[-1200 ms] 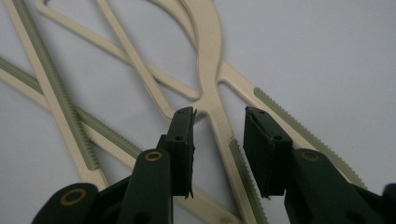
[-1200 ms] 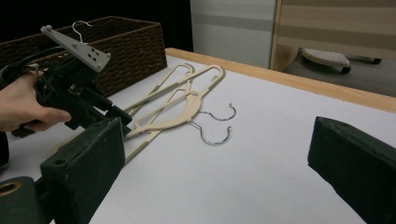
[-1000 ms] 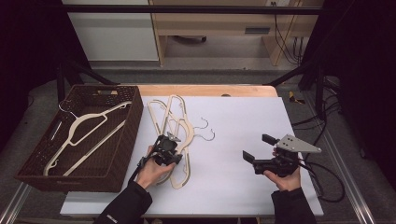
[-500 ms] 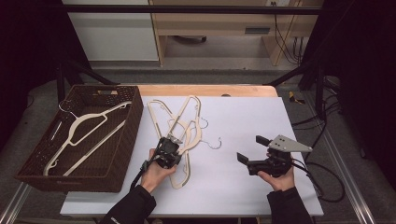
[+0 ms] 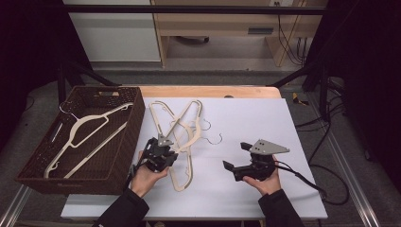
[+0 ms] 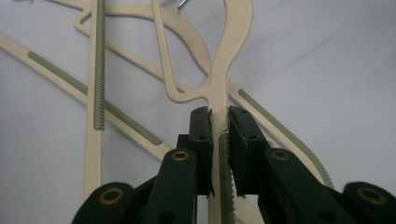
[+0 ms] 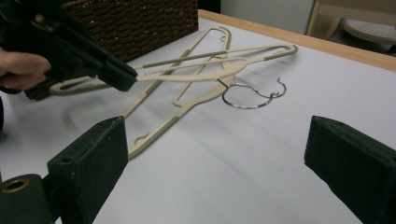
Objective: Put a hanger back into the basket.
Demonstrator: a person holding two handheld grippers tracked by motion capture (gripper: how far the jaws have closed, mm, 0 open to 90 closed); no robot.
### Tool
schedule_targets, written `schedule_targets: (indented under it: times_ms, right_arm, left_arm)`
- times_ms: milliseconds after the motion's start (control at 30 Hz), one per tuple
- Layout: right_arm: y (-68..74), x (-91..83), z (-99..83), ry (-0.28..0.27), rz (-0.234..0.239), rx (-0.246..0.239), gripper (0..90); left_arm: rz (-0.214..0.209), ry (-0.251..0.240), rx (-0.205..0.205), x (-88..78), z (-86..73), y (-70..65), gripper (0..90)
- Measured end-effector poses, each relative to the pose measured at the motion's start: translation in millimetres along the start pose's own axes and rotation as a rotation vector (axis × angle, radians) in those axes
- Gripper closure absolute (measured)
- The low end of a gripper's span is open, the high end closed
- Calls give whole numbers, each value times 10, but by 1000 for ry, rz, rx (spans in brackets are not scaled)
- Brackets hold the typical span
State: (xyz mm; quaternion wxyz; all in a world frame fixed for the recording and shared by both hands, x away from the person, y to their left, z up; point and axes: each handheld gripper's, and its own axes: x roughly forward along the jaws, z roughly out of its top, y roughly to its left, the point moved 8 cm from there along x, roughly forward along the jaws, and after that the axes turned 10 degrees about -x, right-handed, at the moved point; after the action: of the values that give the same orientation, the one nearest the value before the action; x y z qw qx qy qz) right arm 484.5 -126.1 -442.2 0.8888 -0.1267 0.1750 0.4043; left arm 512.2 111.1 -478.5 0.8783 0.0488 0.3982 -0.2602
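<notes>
1. High view: the left gripper (image 5: 163, 153), at lower centre-left of the frame, has just been closing and now clamps one arm of a cream plastic hanger (image 5: 182, 142) from the tangled pile at the middle of the white table (image 5: 265, 113). The right gripper (image 5: 236, 158), at lower right of centre, stands wide with nothing between its jaws, apart from the pile. A brown wicker basket (image 5: 125, 156) at the left holds another hanger (image 5: 90, 127).
2. Left gripper view: the jaws pinch the hanger (image 6: 219, 100) at centre frame, just below its neck; other hangers cross at upper left.
3. Right gripper view: the right gripper (image 7: 215, 154) gapes at the bottom; the left gripper (image 7: 123, 77), at upper left, holds the hanger (image 7: 210, 74) off the table; wire hooks (image 7: 252, 95) lie at centre.
</notes>
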Motion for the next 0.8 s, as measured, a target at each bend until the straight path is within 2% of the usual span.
schedule_targets:
  times_ms: [67,100,333,500,733,800]
  right_arm:
    - [16,44,-11,8,2,-4,69]
    - [27,67,-12,10,4,-6,70]
    - [116,301,-16,31,33,-6,103]
    - [135,527,20,12,58,16,198]
    - [72,727,61,-11,45,39,353]
    - [34,773,60,-16,38,33,412]
  left_arm:
    - [-1,-11,0,-51,7,-4,800]
    - [-2,-11,13,-82,8,2,800]
    - [-20,-54,-3,-232,43,-2,801]
    - [-22,-57,6,-288,30,2,802]
    - [-32,-68,0,-327,19,-8,802]
    - [-37,-61,1,-326,6,-12,802]
